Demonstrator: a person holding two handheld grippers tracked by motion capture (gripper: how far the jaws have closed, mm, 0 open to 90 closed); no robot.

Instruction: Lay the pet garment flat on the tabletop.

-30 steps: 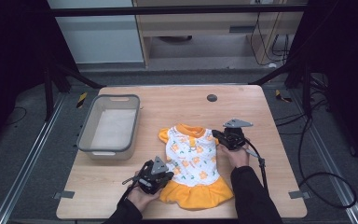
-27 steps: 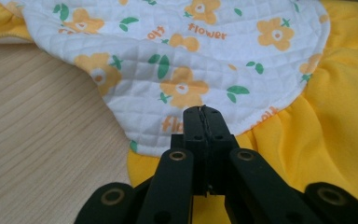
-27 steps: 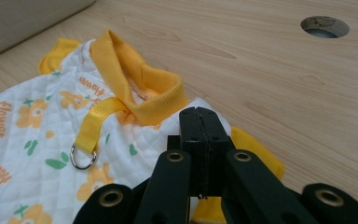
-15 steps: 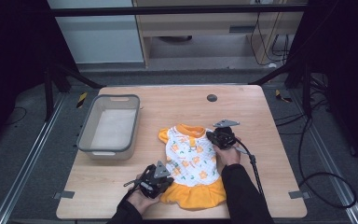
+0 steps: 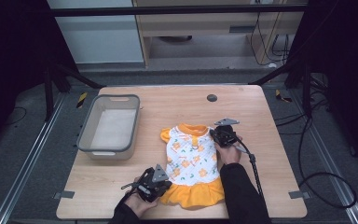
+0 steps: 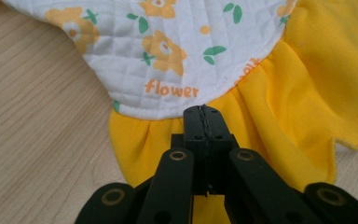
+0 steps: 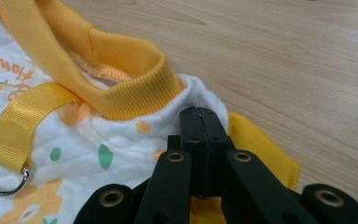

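**Quilted dress gripped at hem and shoulder, fold not yet made**

The small white quilted dress with orange flower print and a yellow skirt (image 5: 191, 161) lies flat on the pale wooden table (image 5: 270, 140), collar away from the person and frill toward them, near the table's middle and front. Judging by how it lies, it is spread out and unfolded: both holds look taken, and any lifting, folding or moving is yet to come.

Nearest, the left gripper (image 5: 161, 184) meets the dress's lower left corner. In the left gripper view its black jaws are pressed together, tips (image 6: 202, 114) at the seam where the white bodice ends and the gathered yellow frill (image 6: 279, 116) begins; they appear pinched on that edge of cloth. The bodice there is diamond-stitched and padded, printed with the word "flower"; the frill is soft, matte, fleece-like, falling in loose pleats.

Farther on, the right gripper (image 5: 221, 135) sits at the dress's right shoulder. Its jaws are likewise closed, tips (image 7: 200, 119) on the white quilted shoulder just beside the ribbed yellow knit collar (image 7: 121, 88). A woven yellow webbing strap (image 7: 23, 121) runs to a metal ring (image 7: 0, 179).

Farthest left, well apart from the dress, stands a grey rectangular plastic bin (image 5: 109, 126) with rounded corners, nothing visible inside.
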